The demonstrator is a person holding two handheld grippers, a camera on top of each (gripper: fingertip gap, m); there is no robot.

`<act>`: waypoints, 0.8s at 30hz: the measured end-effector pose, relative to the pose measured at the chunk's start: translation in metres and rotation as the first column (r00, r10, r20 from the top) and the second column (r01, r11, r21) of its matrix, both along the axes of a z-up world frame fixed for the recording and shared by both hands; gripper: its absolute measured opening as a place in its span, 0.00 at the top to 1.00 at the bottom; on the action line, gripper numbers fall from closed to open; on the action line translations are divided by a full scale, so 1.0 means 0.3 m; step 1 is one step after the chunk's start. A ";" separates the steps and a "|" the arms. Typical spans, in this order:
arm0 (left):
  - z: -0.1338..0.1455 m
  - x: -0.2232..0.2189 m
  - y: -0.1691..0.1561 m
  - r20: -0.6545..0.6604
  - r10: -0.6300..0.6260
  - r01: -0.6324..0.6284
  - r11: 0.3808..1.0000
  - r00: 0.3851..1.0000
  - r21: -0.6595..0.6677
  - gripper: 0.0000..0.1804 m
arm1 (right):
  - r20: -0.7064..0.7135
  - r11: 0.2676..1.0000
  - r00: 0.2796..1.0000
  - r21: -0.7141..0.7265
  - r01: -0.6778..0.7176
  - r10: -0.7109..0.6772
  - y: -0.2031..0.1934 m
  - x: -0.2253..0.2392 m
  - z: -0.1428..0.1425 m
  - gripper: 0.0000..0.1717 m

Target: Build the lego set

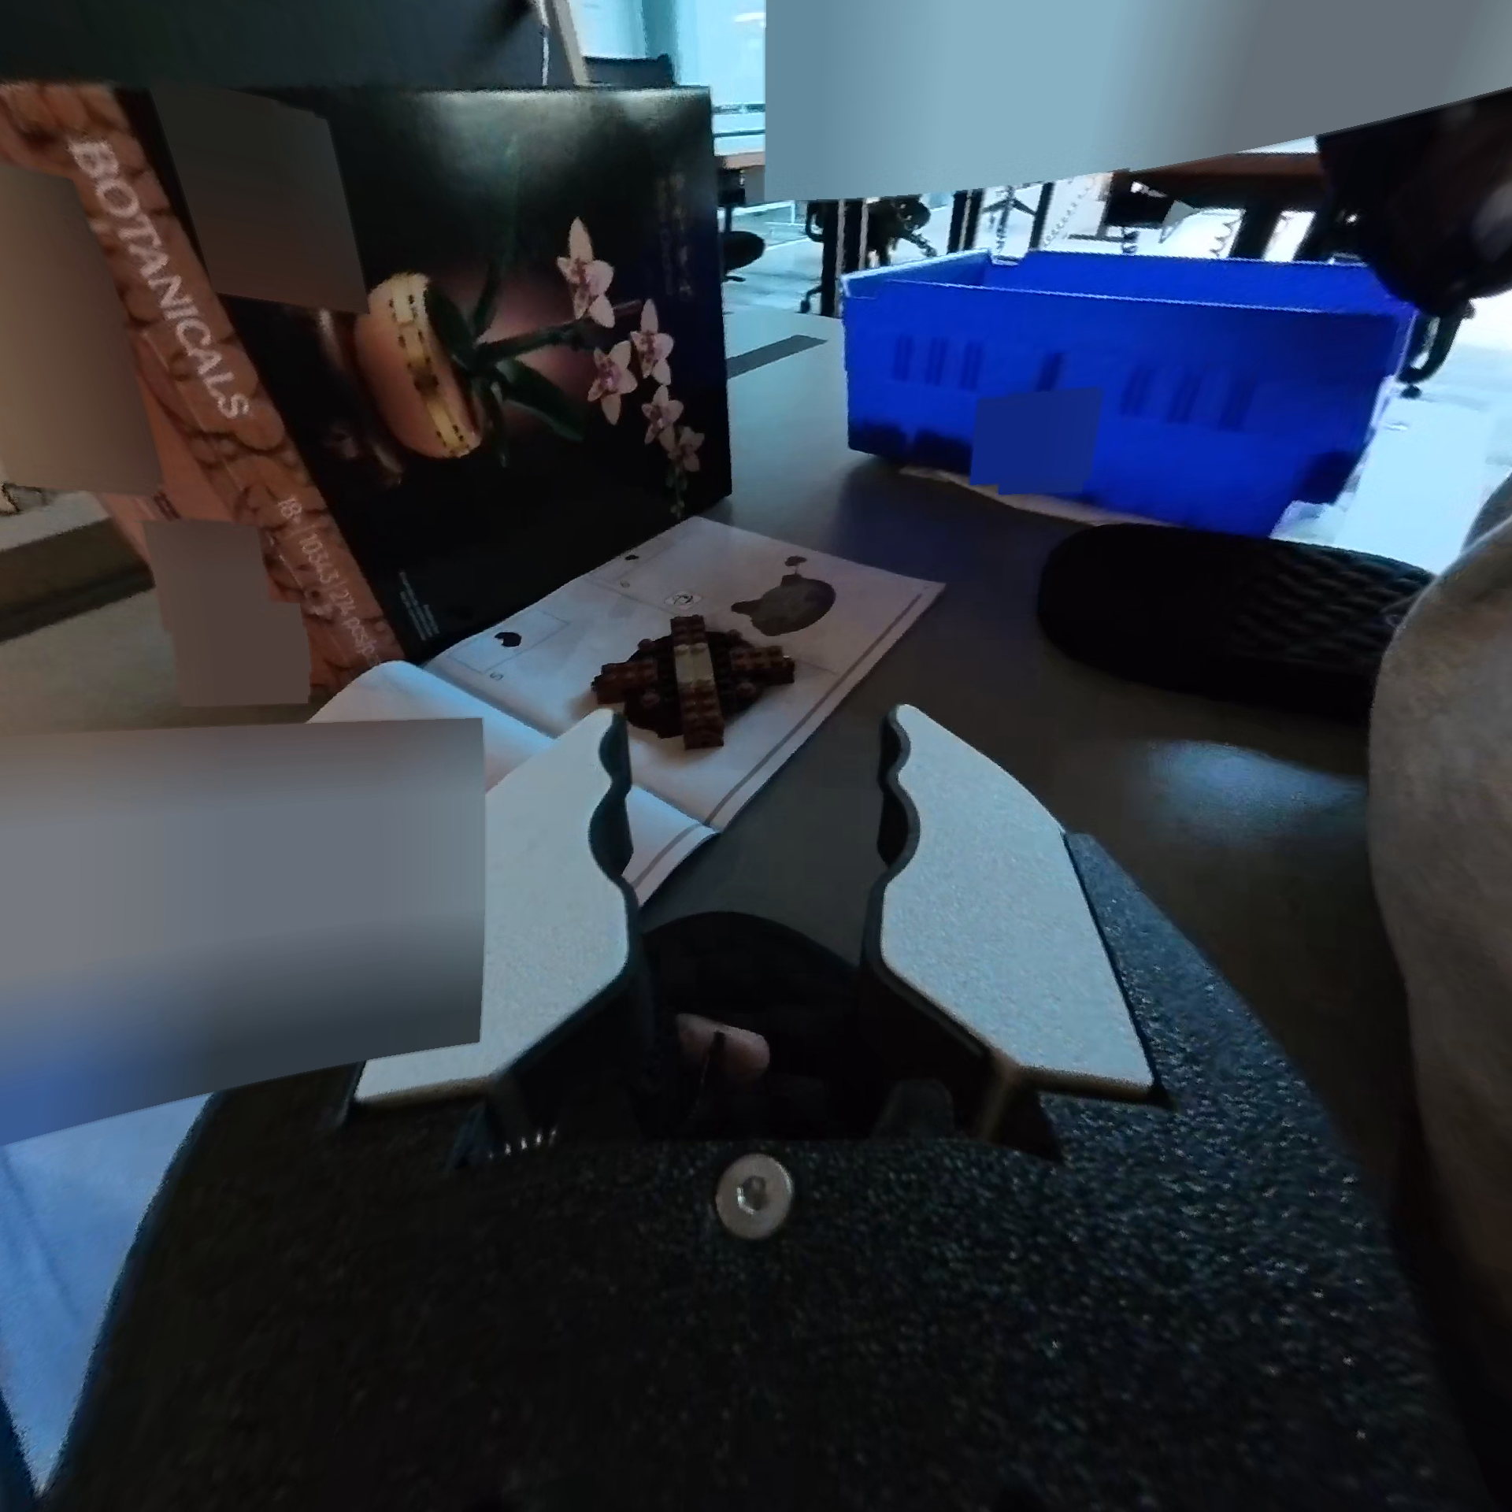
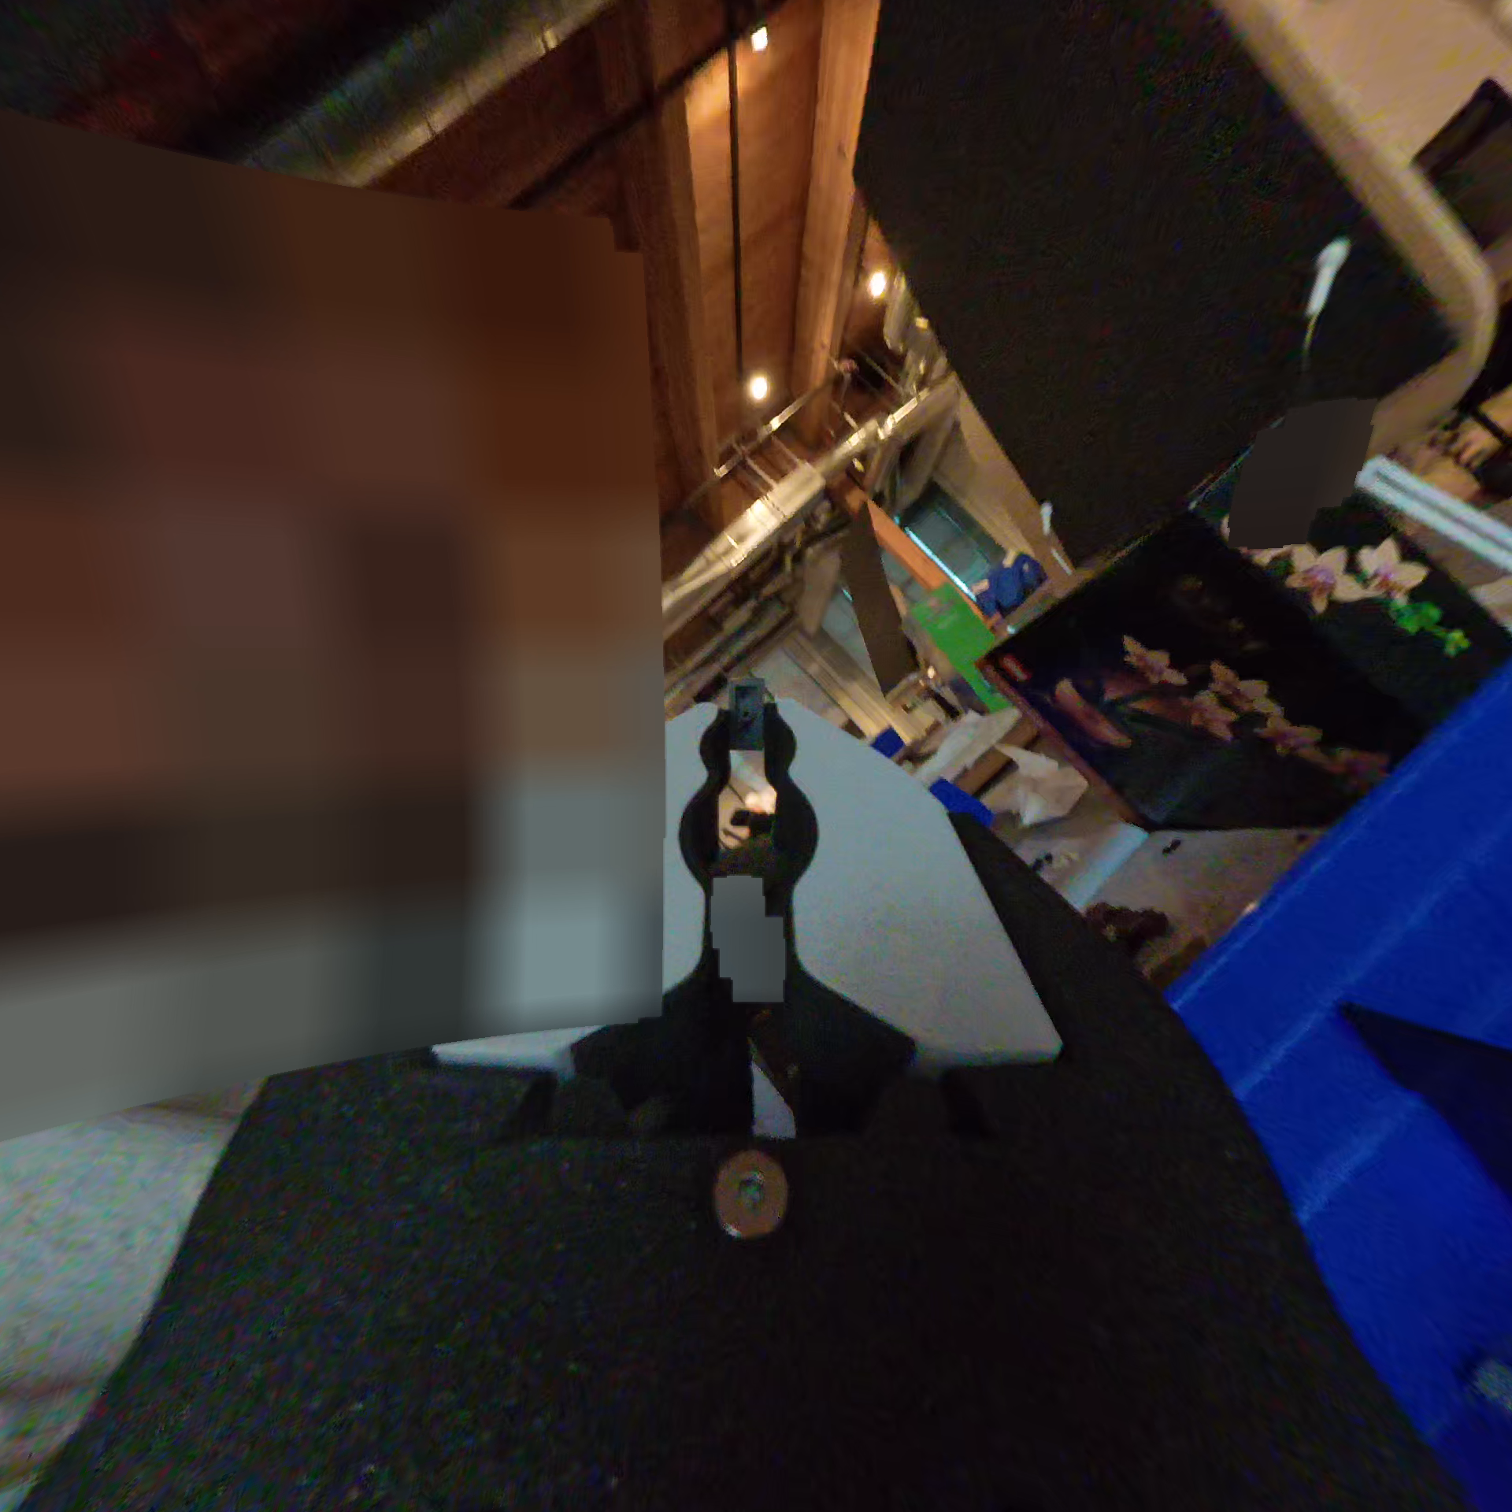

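My left fingers point(image 1: 749, 728) gape just short of the brown brick assembly point(image 1: 695, 683); right fingers point(image 2: 749, 720) pinch a small dark brick point(image 2: 746, 713).

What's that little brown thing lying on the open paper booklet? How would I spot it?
Find the tall dark box printed with orchids; an open white instruction booklet lies at its foot. On that page rests a flat brown toy-brick assembly, just beyond the open left gripper. A brown bar with a cream middle crosses its top.

Dim, bluish light falls on the counter point(image 1: 1064, 654) with a soft sheen, while warm ceiling spotlights point(image 2: 758, 386) glare above, grainy and fisheye-bent at the edges.
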State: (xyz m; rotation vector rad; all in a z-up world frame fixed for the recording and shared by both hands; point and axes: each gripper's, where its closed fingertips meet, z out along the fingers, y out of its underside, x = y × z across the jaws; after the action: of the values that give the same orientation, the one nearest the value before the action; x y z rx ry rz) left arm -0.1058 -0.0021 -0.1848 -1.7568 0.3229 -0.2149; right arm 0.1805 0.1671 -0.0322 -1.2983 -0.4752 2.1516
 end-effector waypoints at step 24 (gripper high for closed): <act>0.159 0.085 0.002 0.036 -0.248 0.223 0.917 0.968 0.331 0.71 | 0.151 0.760 0.746 -0.085 -0.644 0.649 -0.564 -0.909 -0.205 0.97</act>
State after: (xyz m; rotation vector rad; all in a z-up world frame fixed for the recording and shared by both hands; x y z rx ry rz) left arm -0.0804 -0.0015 -0.1373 -1.3772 0.4867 -0.3801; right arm -0.0923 -0.0022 -0.0938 -1.4936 -1.1167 2.6072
